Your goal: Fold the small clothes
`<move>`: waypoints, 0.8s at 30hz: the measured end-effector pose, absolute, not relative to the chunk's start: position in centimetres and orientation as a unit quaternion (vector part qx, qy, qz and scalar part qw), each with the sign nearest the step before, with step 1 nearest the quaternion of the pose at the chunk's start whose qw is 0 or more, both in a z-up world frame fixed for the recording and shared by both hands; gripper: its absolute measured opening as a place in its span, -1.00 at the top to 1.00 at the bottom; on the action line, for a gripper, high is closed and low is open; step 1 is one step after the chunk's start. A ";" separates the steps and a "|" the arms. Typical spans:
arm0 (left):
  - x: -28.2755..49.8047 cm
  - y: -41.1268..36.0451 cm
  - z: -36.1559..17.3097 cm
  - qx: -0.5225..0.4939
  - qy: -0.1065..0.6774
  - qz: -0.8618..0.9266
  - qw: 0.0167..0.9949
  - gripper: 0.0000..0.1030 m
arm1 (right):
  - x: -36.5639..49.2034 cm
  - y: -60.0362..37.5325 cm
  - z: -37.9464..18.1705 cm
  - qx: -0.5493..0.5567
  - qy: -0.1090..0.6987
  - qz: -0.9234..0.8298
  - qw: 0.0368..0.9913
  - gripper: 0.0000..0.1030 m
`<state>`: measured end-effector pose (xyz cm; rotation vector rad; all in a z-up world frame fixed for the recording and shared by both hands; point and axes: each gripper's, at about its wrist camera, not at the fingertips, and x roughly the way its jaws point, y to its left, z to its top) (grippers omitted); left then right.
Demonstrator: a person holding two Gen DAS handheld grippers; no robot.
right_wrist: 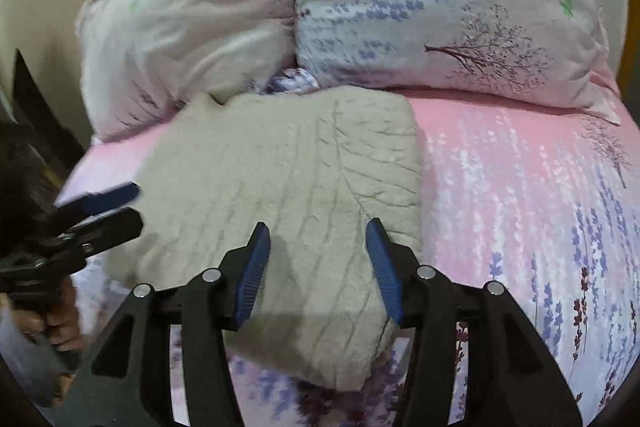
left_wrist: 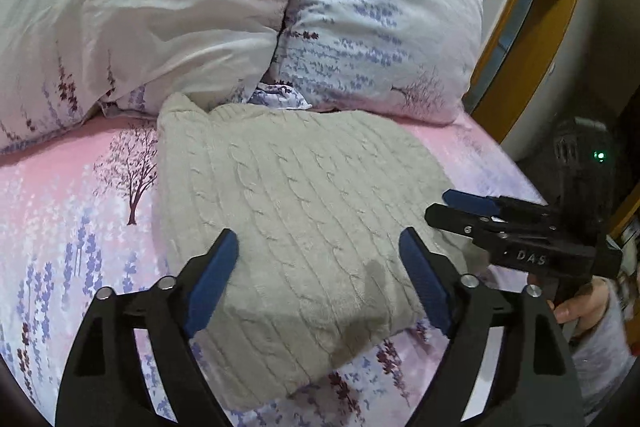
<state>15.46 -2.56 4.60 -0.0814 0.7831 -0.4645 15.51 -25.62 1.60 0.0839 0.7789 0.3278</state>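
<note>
A beige cable-knit sweater (left_wrist: 296, 211) lies folded into a thick block on the pink floral bed sheet (left_wrist: 60, 219); it also shows in the right wrist view (right_wrist: 288, 179). My left gripper (left_wrist: 319, 239) is open and empty, hovering over the sweater's near edge. My right gripper (right_wrist: 318, 231) is open and empty above the sweater's near right part. The right gripper also shows in the left wrist view (left_wrist: 440, 205) at the sweater's right edge. The left gripper shows in the right wrist view (right_wrist: 136, 205) at the sweater's left edge.
Two large floral pillows (left_wrist: 152, 7) (left_wrist: 380, 27) rest against the head of the bed behind the sweater. A yellow and white piece of furniture (left_wrist: 536, 27) stands beside the bed. The bed sheet (right_wrist: 520, 207) stretches to the right of the sweater.
</note>
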 end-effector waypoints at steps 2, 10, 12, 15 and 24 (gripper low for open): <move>15.5 -3.7 4.3 -0.015 0.375 -0.211 0.902 -0.78 | 15.2 -25.1 1.3 0.024 0.373 0.151 0.915 -0.17; 11.6 -1.6 6.2 -0.002 0.345 -0.158 0.925 -0.84 | 12.0 -26.8 3.2 0.034 0.328 0.083 0.940 -0.70; 10.5 0.0 6.1 -0.004 0.348 -0.127 0.929 -0.87 | 10.9 -28.1 3.5 0.044 0.325 0.069 0.942 -0.83; 9.5 1.9 5.4 -0.015 0.363 -0.101 0.926 -0.87 | 9.4 -28.8 3.3 0.034 0.327 0.018 0.944 -0.93; 7.0 2.2 2.3 -0.007 0.410 -0.077 0.909 -0.89 | 6.0 -26.3 1.5 -0.021 0.336 0.015 0.941 -0.96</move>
